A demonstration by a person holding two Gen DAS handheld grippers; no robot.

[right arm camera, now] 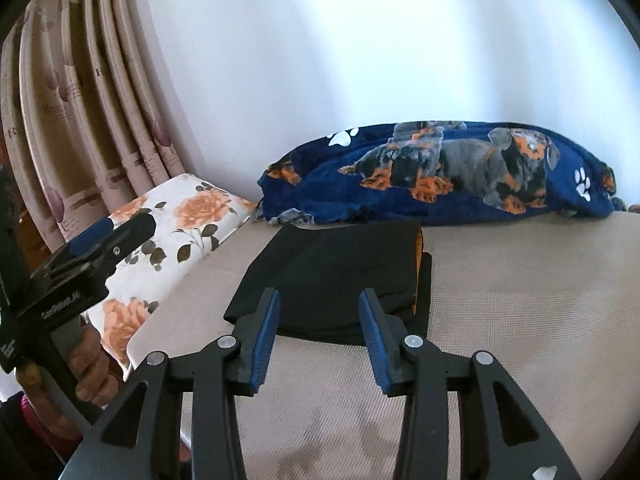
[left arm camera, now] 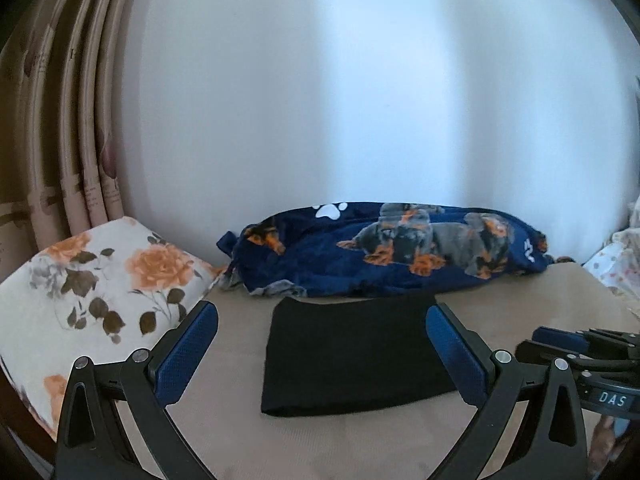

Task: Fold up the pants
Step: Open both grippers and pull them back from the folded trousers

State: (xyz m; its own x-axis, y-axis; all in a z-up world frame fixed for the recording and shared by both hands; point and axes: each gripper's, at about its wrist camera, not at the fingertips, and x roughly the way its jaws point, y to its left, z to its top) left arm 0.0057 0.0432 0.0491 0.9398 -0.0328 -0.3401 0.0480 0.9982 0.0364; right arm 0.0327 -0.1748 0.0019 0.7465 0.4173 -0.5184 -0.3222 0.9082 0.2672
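Note:
The black pants [left arm camera: 352, 352] lie folded into a flat rectangle on the beige mattress [left arm camera: 520, 312]. In the right wrist view the folded pants [right arm camera: 336, 276] show an orange strip along their right edge. My left gripper [left arm camera: 320, 312] hangs above and in front of them, its jaws wide open and empty. My right gripper [right arm camera: 320, 294] is also raised clear of the cloth, its blue pads apart with nothing between them. Each gripper shows in the other's view: the right gripper [left arm camera: 560, 340] at the right edge, the left gripper [right arm camera: 112, 236] at the left, held by a hand [right arm camera: 90, 372].
A navy blanket with dog prints [left arm camera: 400, 252] is bunched along the white wall behind the pants. A floral pillow [left arm camera: 92, 292] lies at the left, with beige curtains [left arm camera: 72, 120] behind it. Bare mattress [right arm camera: 520, 300] stretches to the right of the pants.

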